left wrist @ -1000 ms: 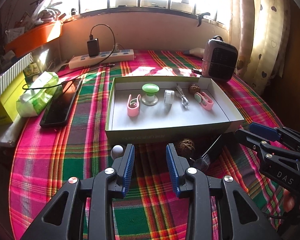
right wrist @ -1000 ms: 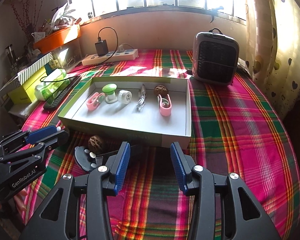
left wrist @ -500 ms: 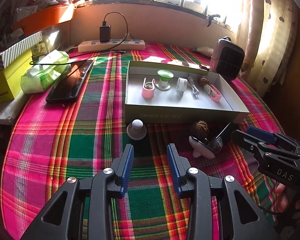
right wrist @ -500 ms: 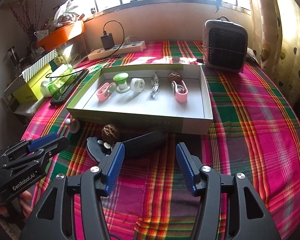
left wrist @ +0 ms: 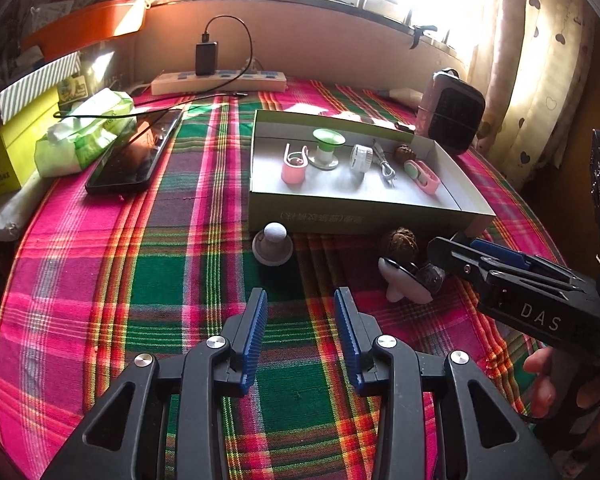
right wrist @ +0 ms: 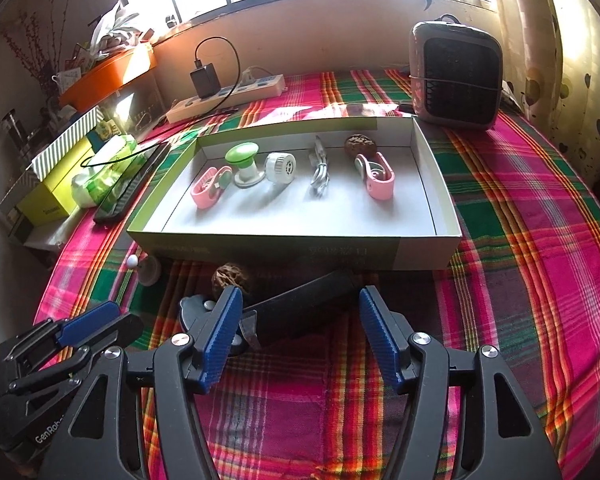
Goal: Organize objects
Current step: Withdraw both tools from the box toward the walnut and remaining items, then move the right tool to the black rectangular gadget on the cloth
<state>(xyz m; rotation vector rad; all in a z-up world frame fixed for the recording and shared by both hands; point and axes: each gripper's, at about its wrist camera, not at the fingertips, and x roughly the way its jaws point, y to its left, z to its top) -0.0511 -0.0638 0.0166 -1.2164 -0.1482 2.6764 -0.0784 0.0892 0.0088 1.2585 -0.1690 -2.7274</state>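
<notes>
A shallow green-sided box [left wrist: 364, 216] [right wrist: 420, 256] holds two pink clips, a green-topped stopper [right wrist: 242, 160], a white round cap [right wrist: 278, 166], a cable and a walnut. In front of it on the plaid cloth lie a white knob on a round base [left wrist: 273, 242] [right wrist: 148, 270], a loose walnut [left wrist: 400, 242] [right wrist: 230, 276] and a black-handled tool with a white studded head [left wrist: 404, 282] [right wrist: 300, 312]. My left gripper [left wrist: 300, 336] is open and empty, short of the knob. My right gripper [right wrist: 300, 332] is open, with the black handle between its fingers.
A dark heater [right wrist: 456, 80] stands behind the box at the right. A power strip with charger [left wrist: 220, 80], a black phone [left wrist: 136, 156], a green wipes pack [left wrist: 84, 136] and a yellow box [left wrist: 8, 152] sit at the back left. Curtains hang at the right.
Both grippers have pulled back and risen, so the knob, walnut and black-handled tool now show in full. The right gripper has opened wider around the tool's handle.
</notes>
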